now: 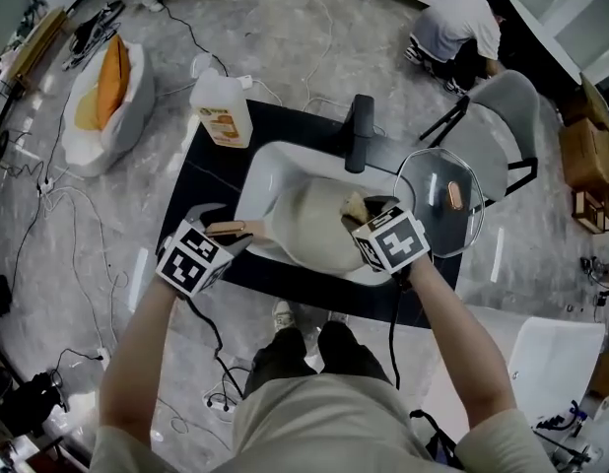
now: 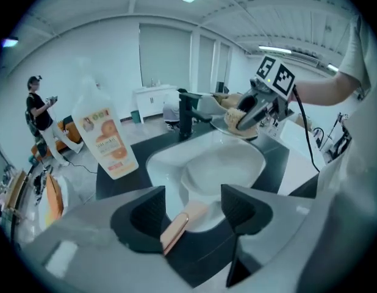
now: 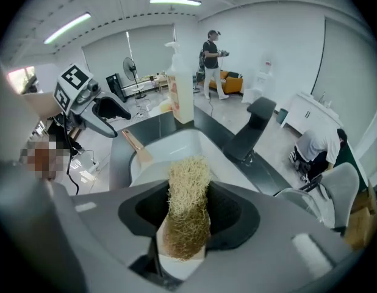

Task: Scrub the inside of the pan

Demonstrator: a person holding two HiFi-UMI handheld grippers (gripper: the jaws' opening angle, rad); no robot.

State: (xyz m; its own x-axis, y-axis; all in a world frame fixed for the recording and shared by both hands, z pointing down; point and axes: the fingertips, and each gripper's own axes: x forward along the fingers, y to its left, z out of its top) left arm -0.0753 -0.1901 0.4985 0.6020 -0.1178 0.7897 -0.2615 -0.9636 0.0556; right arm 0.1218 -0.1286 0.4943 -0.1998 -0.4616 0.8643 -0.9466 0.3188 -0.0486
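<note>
Now, pan [image 1: 309,233]: sits in the sink [image 1: 268,168].
left gripper [image 2: 194,209]: released, jaws apart around the handle [image 2: 176,229].
right gripper [image 3: 188,211]: clenched on the scrubber [image 3: 188,185].

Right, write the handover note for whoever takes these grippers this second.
Left gripper: open, the pan handle between its jaws, not clamped.
Right gripper: shut on the scrub pad, at the pan's right side.
Pan lies in the sink, handle toward the left. Glass lid on the counter to the right, soap bottle at the far left corner.
Done: lid off, pad in grip. How far the scrubbing has got does not show.
Left: probably clamp the handle, then scrub the inside.
</note>
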